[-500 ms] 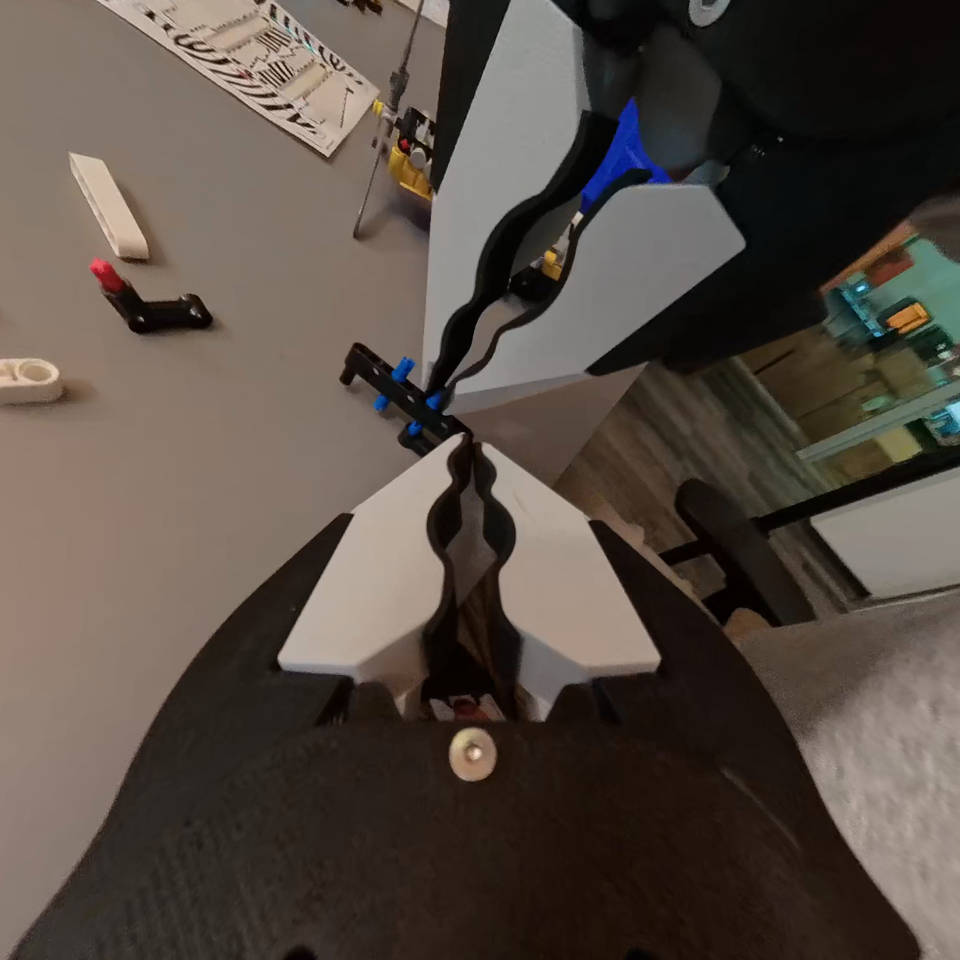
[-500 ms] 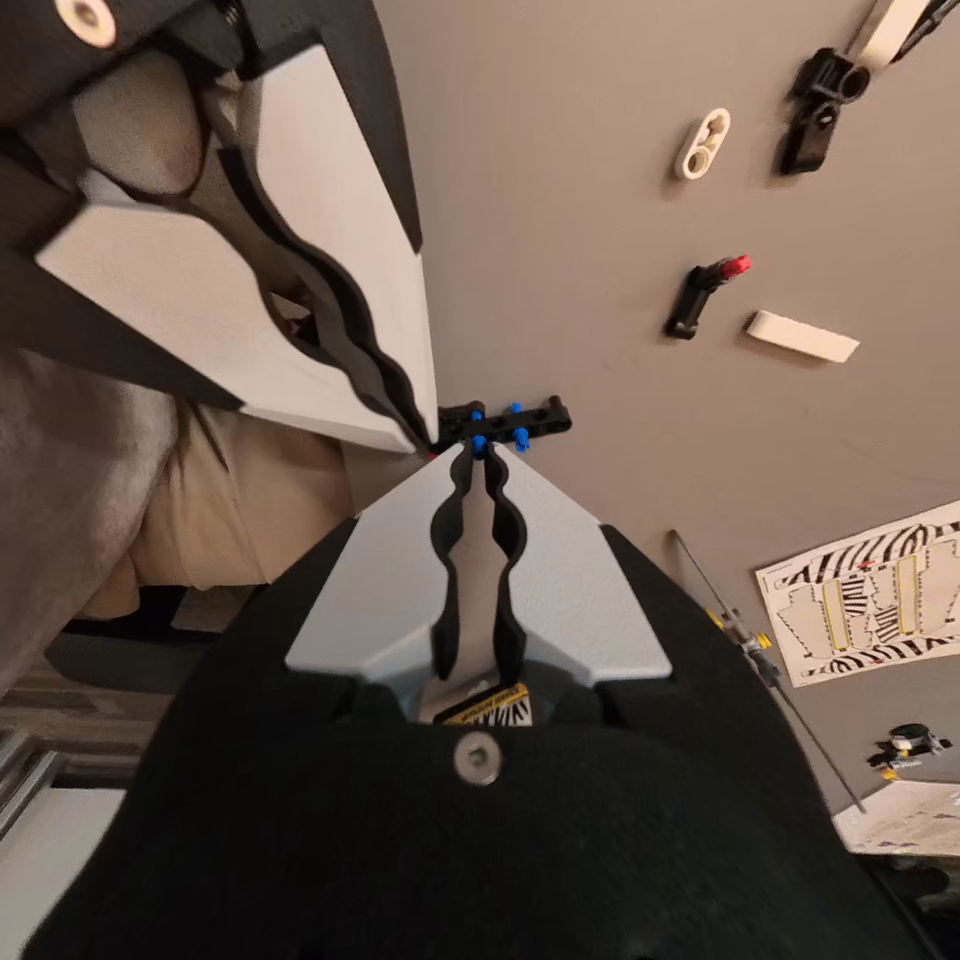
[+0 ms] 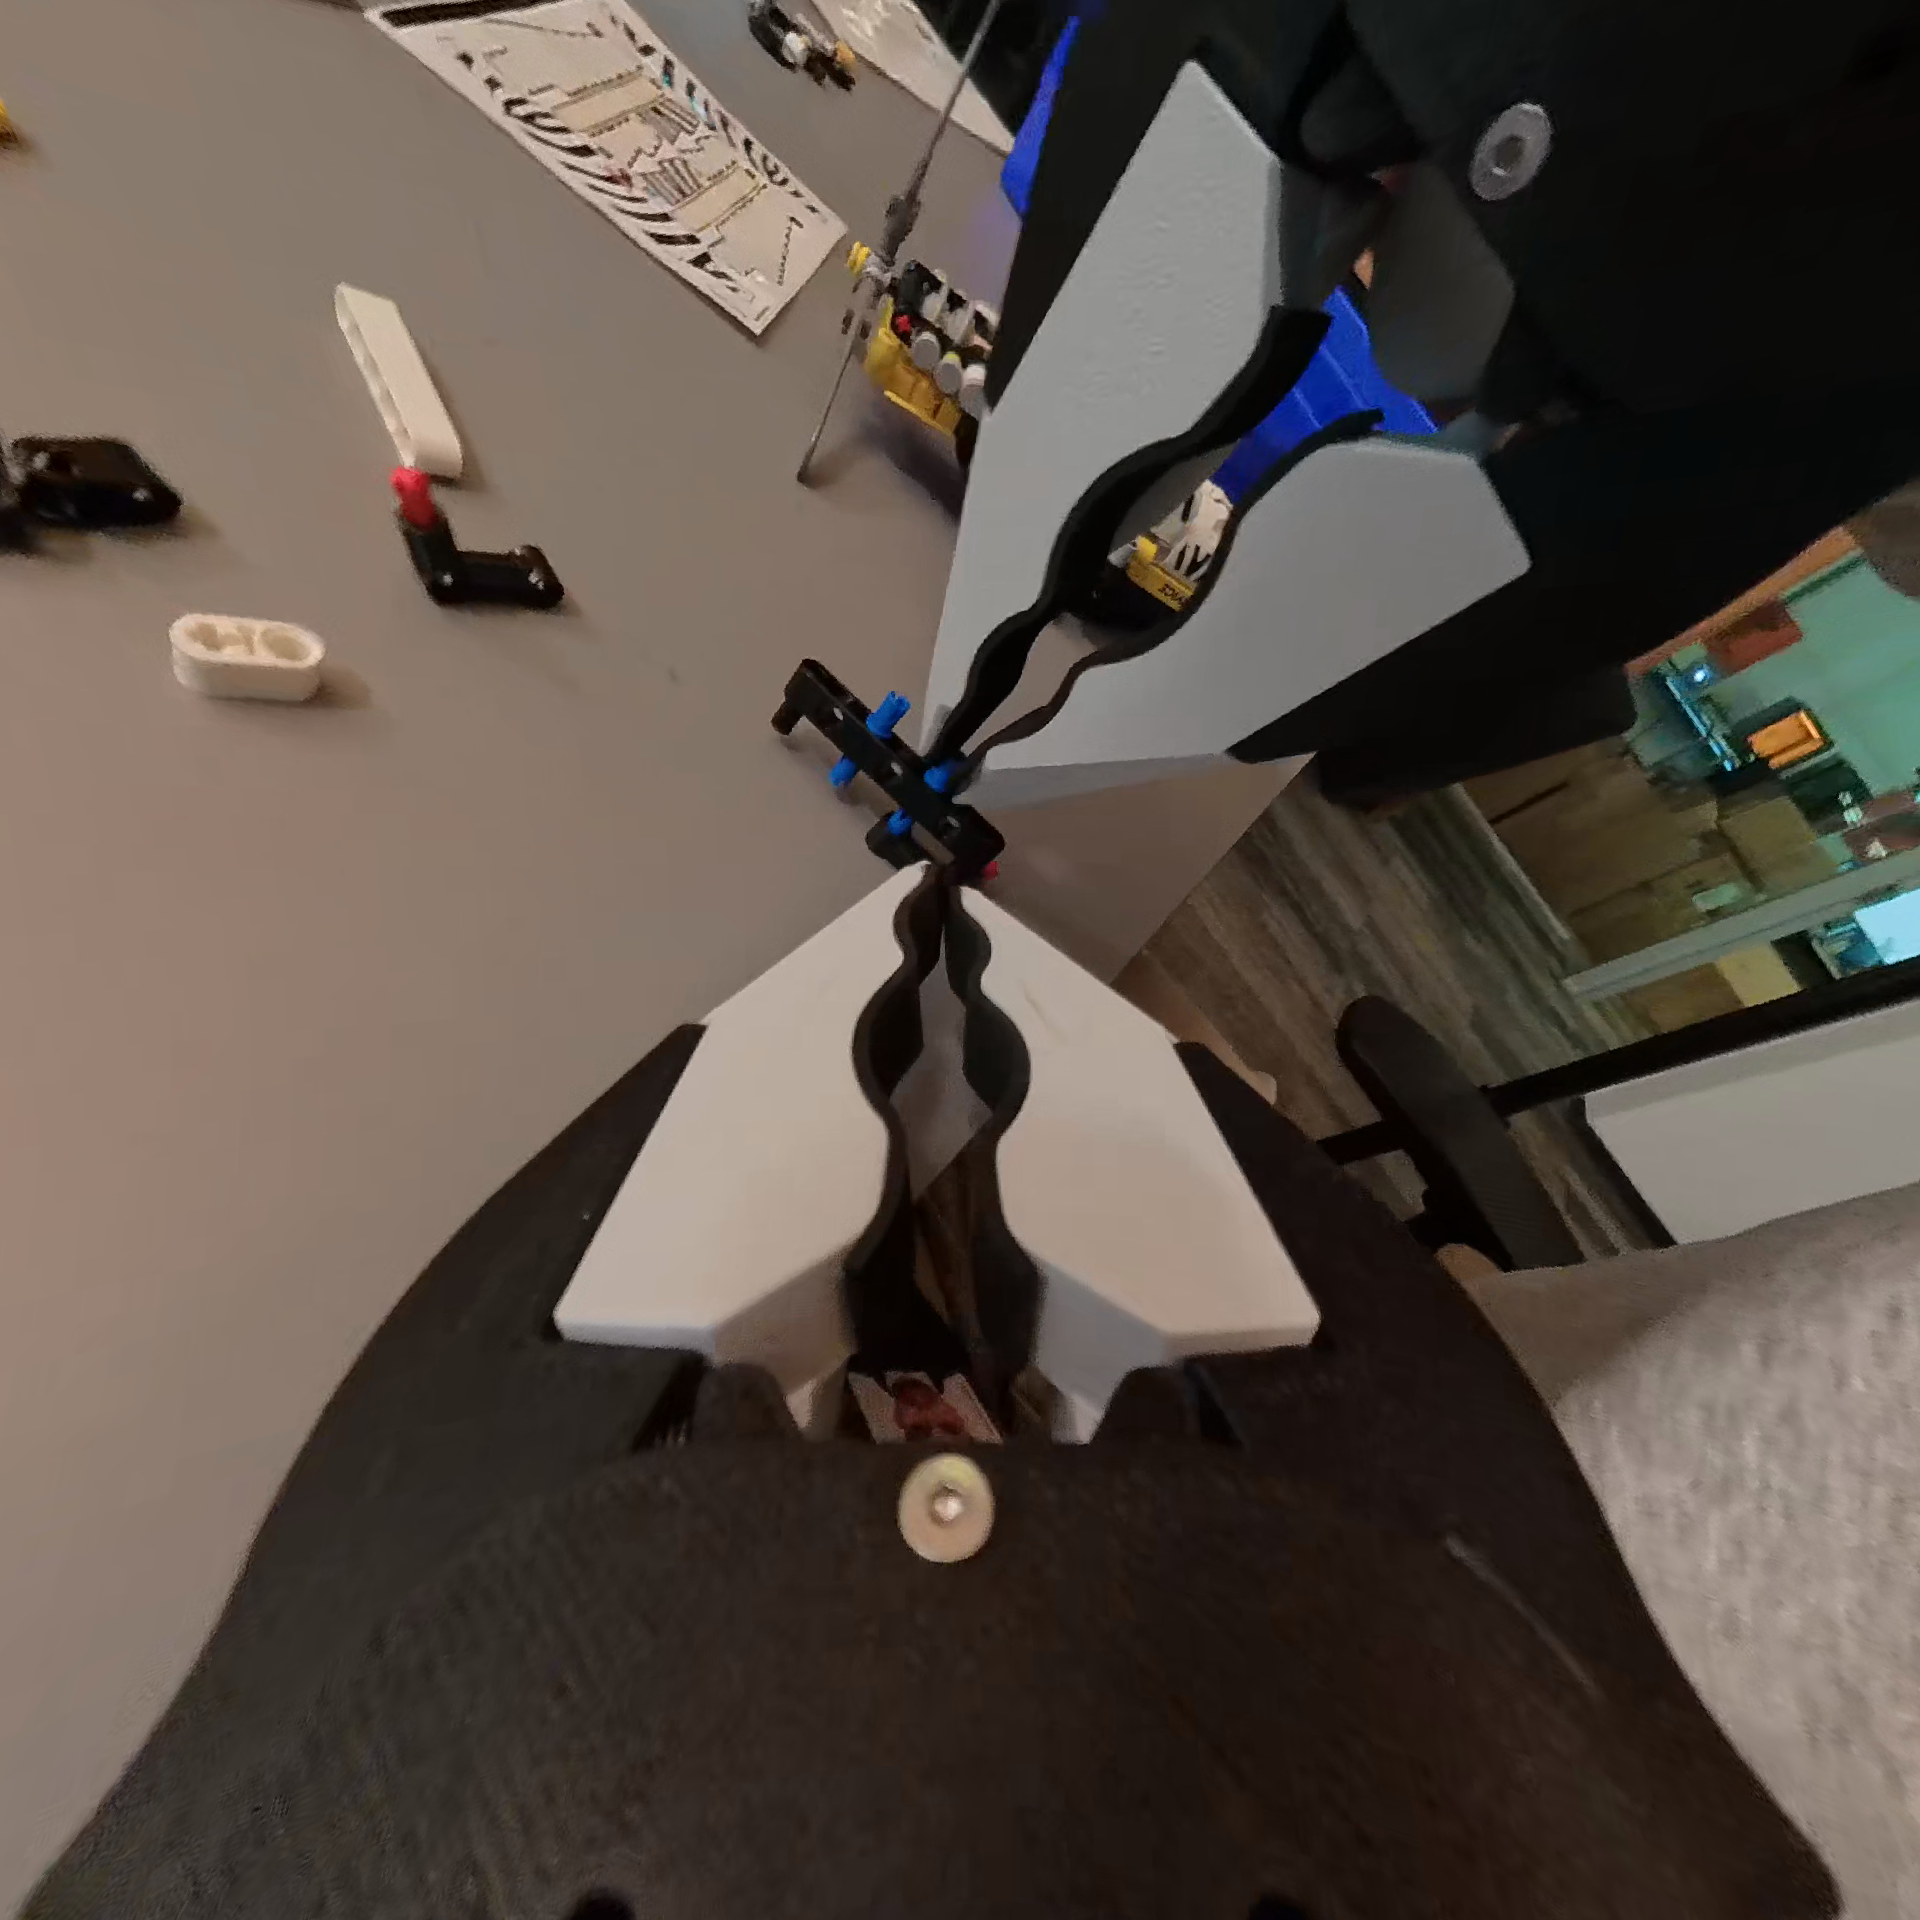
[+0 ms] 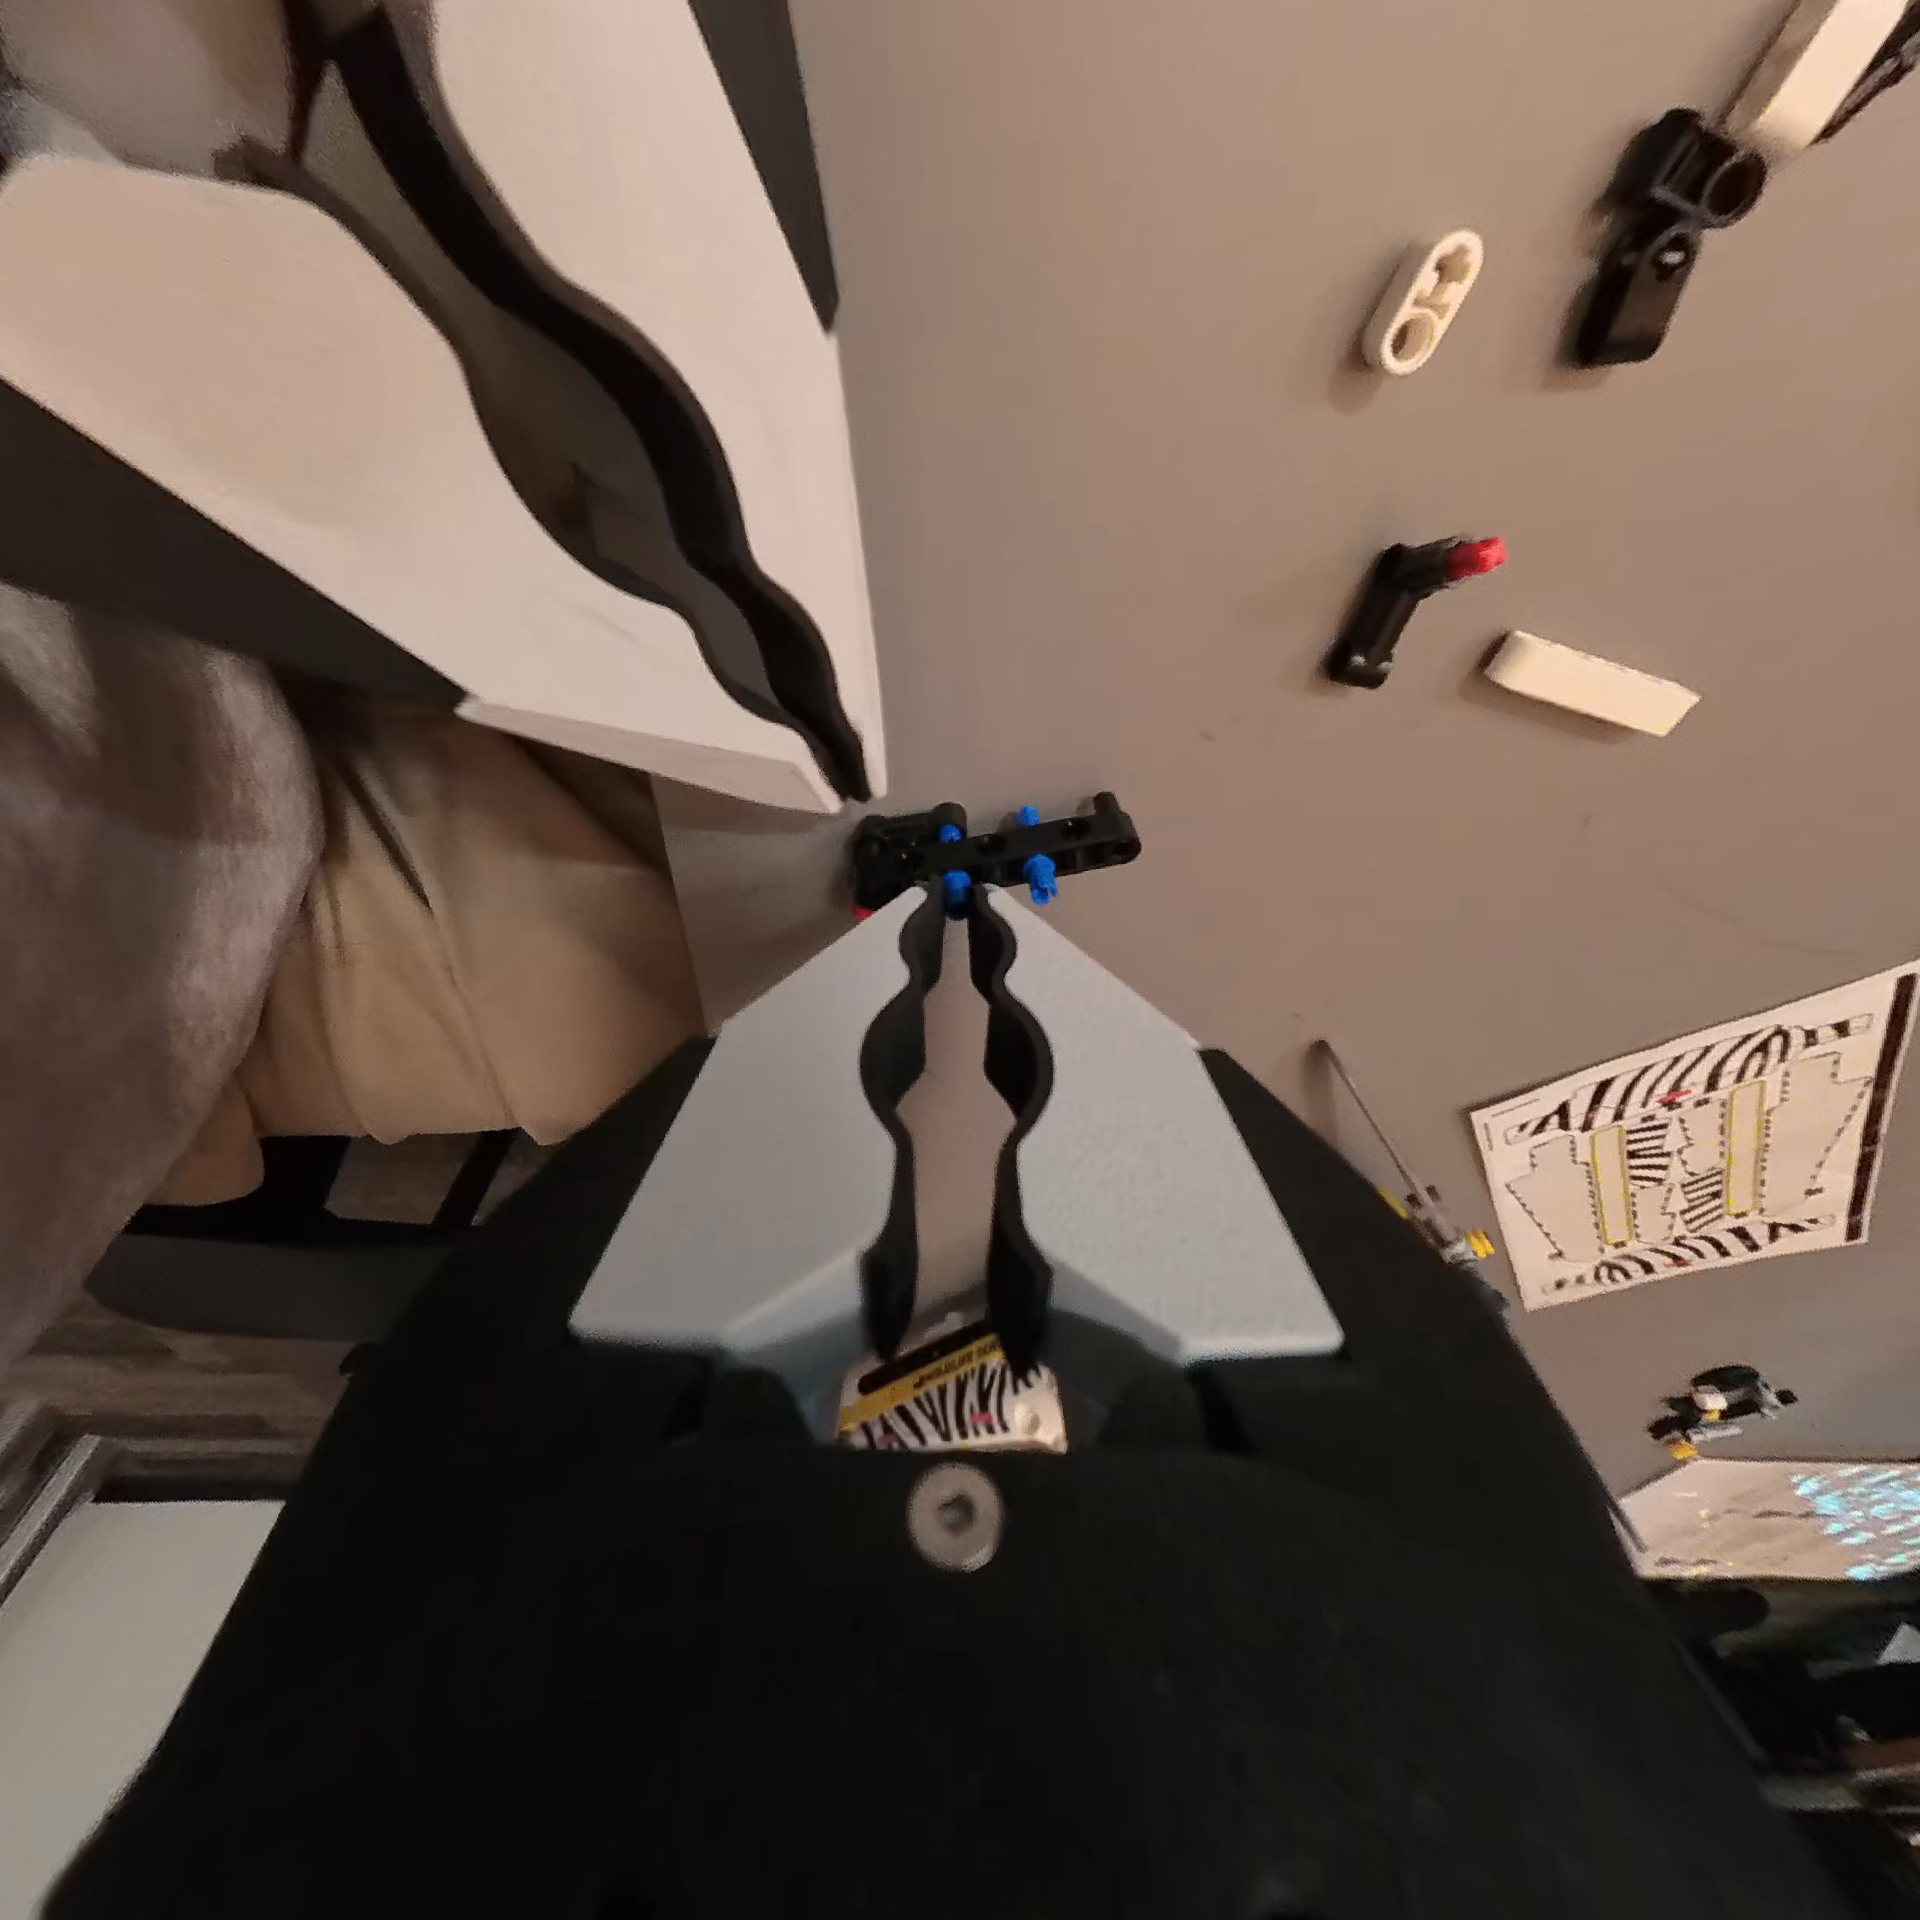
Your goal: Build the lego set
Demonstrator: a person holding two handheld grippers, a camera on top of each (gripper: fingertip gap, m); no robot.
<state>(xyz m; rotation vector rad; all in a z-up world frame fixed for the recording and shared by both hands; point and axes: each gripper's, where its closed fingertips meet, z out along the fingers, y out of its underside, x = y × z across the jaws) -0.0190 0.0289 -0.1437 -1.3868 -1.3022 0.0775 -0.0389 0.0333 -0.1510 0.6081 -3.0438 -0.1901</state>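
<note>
Left hand-held gripper (image 3: 940, 878) pinching black beam's (image 3: 894, 769) end, right hand-held gripper (image 4: 956, 899) clamping its blue pin (image 4: 956, 886), tips meeting.

Dim warm indoor light; soft short shadows; wide-angle bending at edges; slight motion blur, near parts soft.

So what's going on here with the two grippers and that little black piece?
A person is building a Lego set with two handheld grippers. The left gripper and right gripper meet tip to tip, both pinching a black beam with blue pins above the grey table. The left holds its end block, the right closes around a blue pin. Loose parts, including a white link and a sticker sheet, lie on the table.
</note>
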